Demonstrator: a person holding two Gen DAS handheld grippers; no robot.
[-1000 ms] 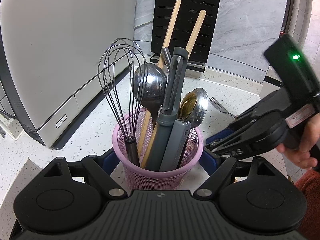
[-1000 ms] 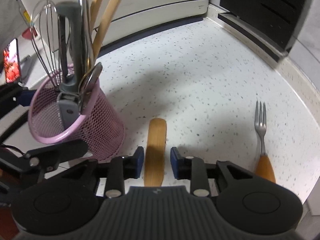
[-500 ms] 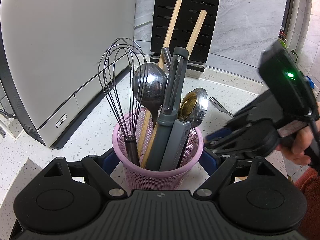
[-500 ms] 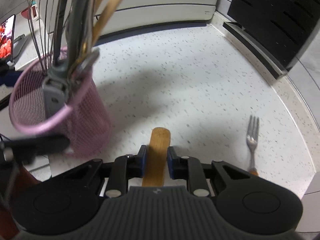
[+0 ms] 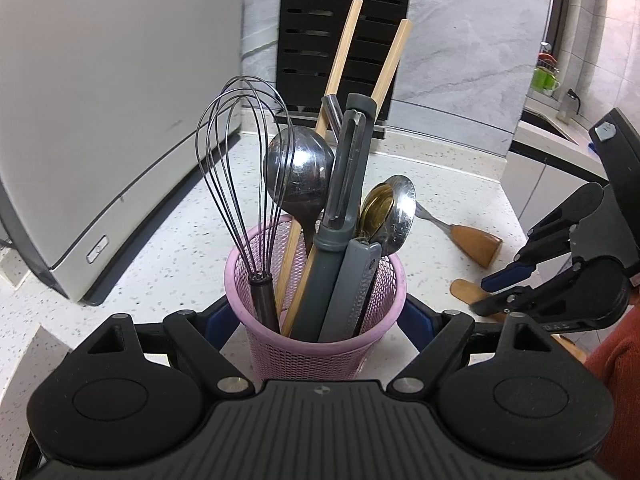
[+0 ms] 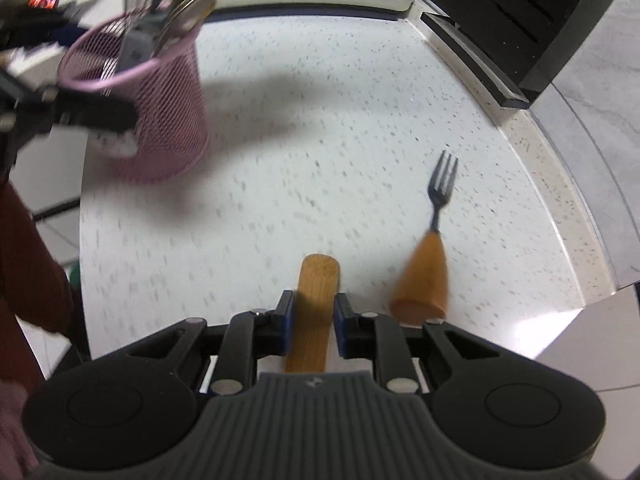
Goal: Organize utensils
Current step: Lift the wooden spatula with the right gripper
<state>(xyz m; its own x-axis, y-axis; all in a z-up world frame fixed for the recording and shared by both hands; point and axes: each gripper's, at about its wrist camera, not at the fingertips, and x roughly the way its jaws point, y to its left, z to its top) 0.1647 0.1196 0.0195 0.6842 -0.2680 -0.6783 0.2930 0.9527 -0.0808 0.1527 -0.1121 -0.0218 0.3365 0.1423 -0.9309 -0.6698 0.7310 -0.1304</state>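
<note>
Left gripper first: its jaws stand wide, one on each side of the pink mesh holder, blue pads against its wall, gripping it. The holder sits upright on the speckled white surface and it is packed: a wire whisk, a steel ladle, two wooden chopsticks leaning toward the back, a grey peeler, a second flat grey tool and a pair of spoons, one brassy, one steel.

Over to the right gripper, and there it is: jaws drawn narrow and clamped on a flat wooden utensil handle, whose rounded end pokes out past the blue pads. (The rest of that utensil is hidden under the gripper body, so what kind it is cannot be told.) The right wrist view is smeared with motion blur.

Just beside that gripper on the surface lies a fork with a chunky wooden handle, tines pointing toward the back wall, untouched by either gripper. From the left wrist view the same fork sits behind and to the right of the holder, partly hidden by the spoons.

Backdrop: a large white appliance at left, and a black slotted rack against the grey wall. A red sleeve shows at the right edge.
</note>
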